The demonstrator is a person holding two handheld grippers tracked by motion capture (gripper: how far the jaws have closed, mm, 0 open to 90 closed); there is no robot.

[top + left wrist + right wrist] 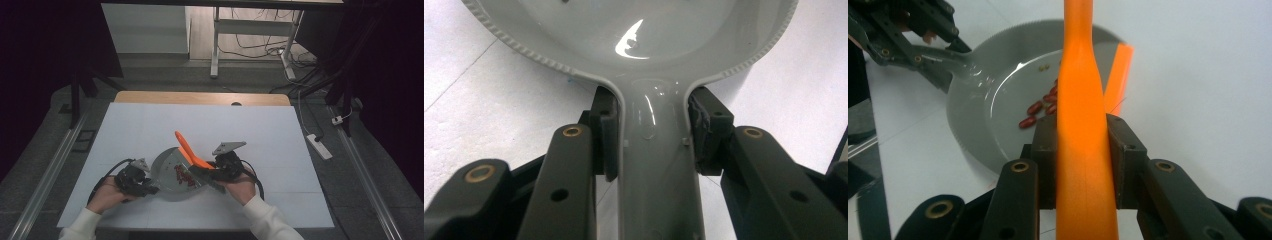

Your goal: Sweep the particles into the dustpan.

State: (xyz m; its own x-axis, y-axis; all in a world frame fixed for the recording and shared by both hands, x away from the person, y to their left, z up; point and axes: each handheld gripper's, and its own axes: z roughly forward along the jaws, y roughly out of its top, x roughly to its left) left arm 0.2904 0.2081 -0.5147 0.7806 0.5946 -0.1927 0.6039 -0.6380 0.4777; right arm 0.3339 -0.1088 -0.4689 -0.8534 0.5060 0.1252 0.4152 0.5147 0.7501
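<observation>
A grey pan (164, 169) sits on the white table near its front edge, with several red beans (183, 176) inside. My left gripper (151, 189) is shut on the pan's handle (654, 165), its pads pressing both sides of the handle just below the bowl (634, 30). My right gripper (204, 171) is shut on the handle of an orange spatula (186, 149), whose blade reaches over the pan's right rim. In the right gripper view the spatula (1080, 125) rises between the jaws, and the beans (1036, 111) lie in the pan (988, 120) beside it. The left gripper (955, 47) shows at the upper left there.
A white sheet (150, 125) covers the table, with a wooden strip (200, 98) at its far edge. Beyond stand a desk frame (216, 45) with cables on the floor and a power strip (319, 146) to the right.
</observation>
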